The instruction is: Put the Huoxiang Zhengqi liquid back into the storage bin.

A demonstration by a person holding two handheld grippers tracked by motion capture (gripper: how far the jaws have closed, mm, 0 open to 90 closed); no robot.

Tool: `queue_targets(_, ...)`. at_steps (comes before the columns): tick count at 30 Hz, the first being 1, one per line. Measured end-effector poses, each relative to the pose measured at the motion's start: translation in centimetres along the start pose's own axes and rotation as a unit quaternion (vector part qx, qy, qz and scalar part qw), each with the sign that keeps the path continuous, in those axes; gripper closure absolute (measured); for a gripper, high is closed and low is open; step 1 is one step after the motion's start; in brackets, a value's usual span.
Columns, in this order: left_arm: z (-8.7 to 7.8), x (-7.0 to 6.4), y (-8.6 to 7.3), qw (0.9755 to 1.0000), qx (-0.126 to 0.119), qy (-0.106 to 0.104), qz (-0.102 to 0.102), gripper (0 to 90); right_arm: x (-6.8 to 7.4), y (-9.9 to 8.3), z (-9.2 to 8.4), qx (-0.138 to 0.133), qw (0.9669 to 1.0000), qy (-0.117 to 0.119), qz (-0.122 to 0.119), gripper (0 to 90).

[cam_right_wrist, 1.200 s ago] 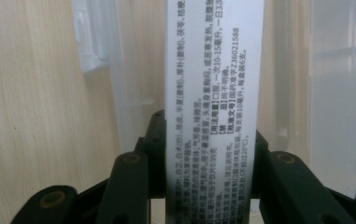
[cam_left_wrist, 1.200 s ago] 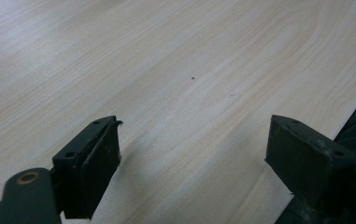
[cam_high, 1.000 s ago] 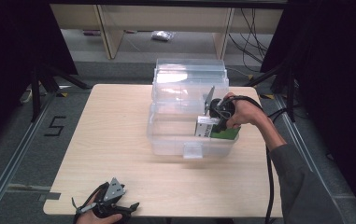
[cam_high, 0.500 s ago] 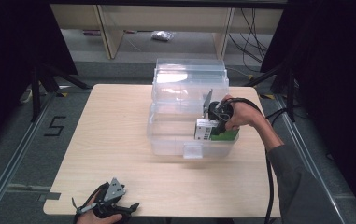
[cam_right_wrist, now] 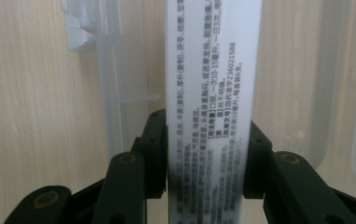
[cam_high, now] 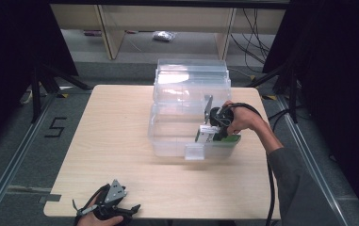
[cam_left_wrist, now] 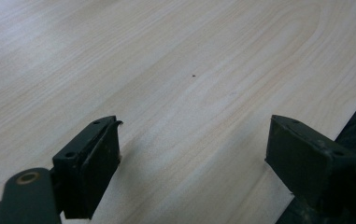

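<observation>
The person's right forearm reached over the front of the clear bin (cam_high: 167,136) on the table (cam_high: 106,141), its right gripper (cam_high: 216,130) pointing down inside. Its jaws had just been easing apart, yet the pads appeared to be touching the white-and-green box (cam_right_wrist: 207,93) of printed text standing between them. The left gripper (cam_left_wrist: 192,154) rested wide open and empty at the table's near edge.

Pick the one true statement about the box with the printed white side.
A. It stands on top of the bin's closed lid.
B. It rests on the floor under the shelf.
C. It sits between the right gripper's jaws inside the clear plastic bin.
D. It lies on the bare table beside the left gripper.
C: the box stands between the right gripper's black jaws, with the clear plastic bin's walls around it.
</observation>
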State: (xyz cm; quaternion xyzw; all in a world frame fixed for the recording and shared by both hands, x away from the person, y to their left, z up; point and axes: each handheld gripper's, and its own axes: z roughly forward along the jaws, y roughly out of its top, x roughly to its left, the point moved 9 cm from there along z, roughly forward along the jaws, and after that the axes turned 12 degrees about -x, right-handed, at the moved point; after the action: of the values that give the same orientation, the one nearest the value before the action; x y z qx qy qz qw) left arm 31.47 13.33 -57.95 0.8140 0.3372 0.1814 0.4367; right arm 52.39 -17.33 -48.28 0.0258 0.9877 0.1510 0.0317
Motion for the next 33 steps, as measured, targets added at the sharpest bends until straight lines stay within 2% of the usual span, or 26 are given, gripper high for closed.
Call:
queue_targets(1, -0.1, 0.0, 0.0, 1.0000, 0.001, -0.001, 0.004, 17.1, 0.1, 0.1, -0.1, 0.001, 0.9999, -0.003, 0.013, 59.6)
queue_targets(3, 0.0, 0.0, 0.0, 1.0000, -0.001, 0.000, -0.001, 17.1, -0.1, 0.3, -0.4, -0.009, 0.9999, -0.006, 0.013, 56.5)
queue_targets(4, -0.1, 0.0, 0.0, 1.0000, 0.001, -0.001, 0.002, 17.1, -0.2, 0.7, -1.2, -0.020, 0.9996, -0.016, 0.008, 56.4)
queue_targets(5, -0.1, 0.0, 0.0, 1.0000, 0.001, -0.001, 0.002, 17.1, 0.1, 1.0, -1.3, -0.031, 0.9992, -0.013, 0.020, 56.0)
queue_targets(6, 0.0, 0.0, 0.0, 1.0000, 0.000, 0.000, 0.000, 17.1, 0.1, 1.0, -1.6, -0.035, 0.9991, -0.010, 0.019, 54.8)
queue_targets(8, -0.1, 0.0, 0.0, 1.0000, 0.001, -0.001, 0.005, 17.1, -0.1, 0.9, -2.2, -0.031, 0.9990, -0.024, 0.020, 53.5)
queue_targets(9, -0.1, 0.0, 0.0, 1.0000, 0.001, -0.001, 0.005, 17.1, -0.1, 0.9, -2.2, -0.031, 0.9990, -0.024, 0.020, 53.5)
queue_targets(11, -0.1, 0.0, 0.0, 1.0000, 0.001, -0.002, 0.007, 17.1, 0.4, 0.9, -2.6, -0.042, 0.9981, -0.022, 0.040, 50.4)
queue_targets(13, 0.0, 0.0, 0.0, 1.0000, 0.000, 0.000, 0.001, 17.1, 0.3, 0.8, -2.8, -0.041, 0.9981, -0.025, 0.038, 50.0)
queue_targets(15, -0.1, 0.0, 0.0, 1.0000, 0.000, -0.001, 0.006, 17.1, 0.4, 0.9, -2.9, -0.050, 0.9972, -0.027, 0.048, 48.5)
queue_targets(16, -0.2, 0.1, -0.1, 0.9998, 0.010, -0.007, 0.015, 17.1, 0.4, 1.0, -3.1, -0.060, 0.9961, -0.033, 0.056, 47.0)
queue_targets(18, -0.2, 0.1, -0.1, 0.9998, 0.013, -0.007, 0.012, 17.1, 0.3, 1.0, -3.3, -0.062, 0.9960, -0.035, 0.054, 46.1)
queue_targets(19, -0.2, 0.1, -0.1, 0.9999, 0.009, -0.005, 0.011, 17.1, 0.3, 1.0, -3.5, -0.070, 0.9941, -0.042, 0.070, 45.0)
queue_targets(20, -0.2, 0.1, -0.1, 0.9998, 0.012, -0.006, 0.017, 17.1, 0.1, 1.1, -3.7, -0.080, 0.9927, -0.049, 0.076, 43.0)
queue_targets(21, -0.2, 0.1, -0.1, 0.9998, 0.012, -0.006, 0.017, 17.1, 0.1, 1.1, -3.7, -0.080, 0.9927, -0.049, 0.076, 43.0)
queue_targets(22, -0.2, 0.1, -0.1, 0.9998, 0.011, -0.006, 0.016, 17.1, 0.0, 1.0, -3.9, -0.084, 0.9915, -0.058, 0.081, 42.7)
queue_targets(23, -0.2, 0.1, -0.1, 0.9998, 0.012, -0.006, 0.017, 17.1, 0.1, 1.2, -4.0, -0.097, 0.9909, -0.054, 0.077, 42.3)
queue_targets(26, -0.2, 0.1, -0.2, 0.9997, 0.015, -0.005, 0.019, 17.1, 0.2, 0.8, -4.2, -0.115, 0.9852, -0.065, 0.109, 38.6)
queue_targets(30, -0.2, 0.1, -0.1, 0.9998, 0.013, -0.005, 0.017, 17.1, 0.1, 0.4, -4.4, -0.120, 0.9839, -0.073, 0.111, 37.3)
queue_targets(32, -0.2, 0.1, -0.1, 0.9998, 0.014, -0.005, 0.017, 17.1, 0.2, 0.5, -4.8, -0.137, 0.9781, -0.082, 0.134, 36.3)
queue_targets(33, -0.1, 0.1, -0.1, 0.9998, 0.012, -0.005, 0.015, 17.1, 0.2, 0.5, -4.8, -0.137, 0.9781, -0.082, 0.134, 36.3)
